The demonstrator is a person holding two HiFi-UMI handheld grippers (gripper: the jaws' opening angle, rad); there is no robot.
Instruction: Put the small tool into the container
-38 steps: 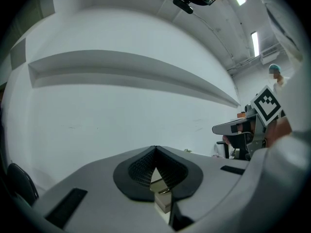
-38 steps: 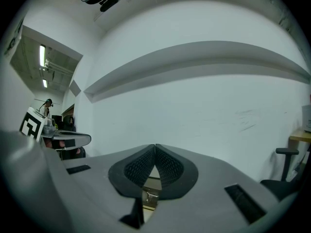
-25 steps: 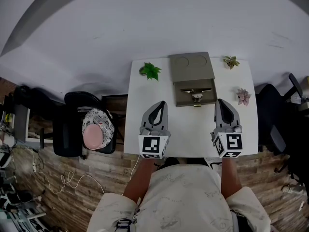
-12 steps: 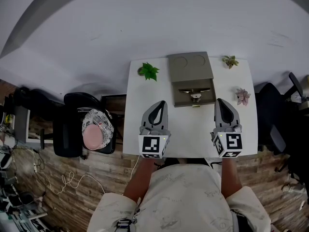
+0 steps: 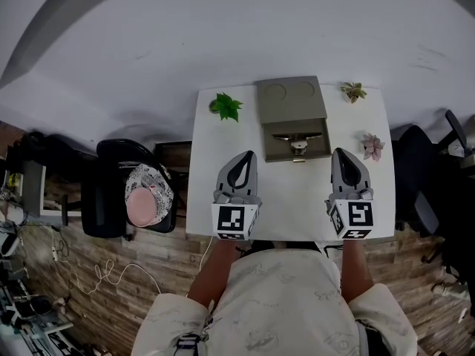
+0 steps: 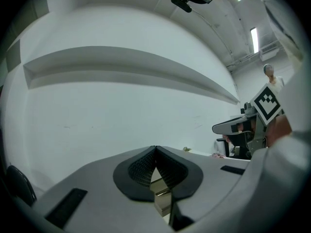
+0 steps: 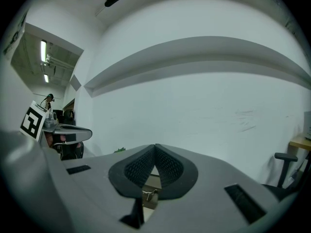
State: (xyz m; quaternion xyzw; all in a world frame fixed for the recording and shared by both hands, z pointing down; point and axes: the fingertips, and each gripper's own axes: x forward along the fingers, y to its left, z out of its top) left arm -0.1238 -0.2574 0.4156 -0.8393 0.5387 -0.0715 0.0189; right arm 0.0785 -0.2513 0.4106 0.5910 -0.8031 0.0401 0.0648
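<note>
A khaki container (image 5: 293, 121) stands open at the back middle of the white table (image 5: 286, 199), its lid with two round dents laid back. A small metal tool (image 5: 298, 142) lies in its front half. My left gripper (image 5: 246, 156) hovers near the table's front, left of the container, jaws shut and empty. To the container's right my right gripper (image 5: 342, 154) is held the same way, shut on nothing. In the left gripper view the jaws (image 6: 155, 149) meet, with the container (image 6: 163, 195) showing beneath them. The right gripper (image 7: 155, 147) view shows the tool (image 7: 150, 193) below the tips.
A green leafy plant (image 5: 228, 107) sits at the table's back left. Two small succulents (image 5: 355, 92) (image 5: 372, 147) stand at the right. A black chair with a pink patterned bundle (image 5: 145, 196) is left of the table, and an office chair (image 5: 423, 176) to its right.
Neither gripper has moved relative to the table or container. Only the head view has shifted slightly.
</note>
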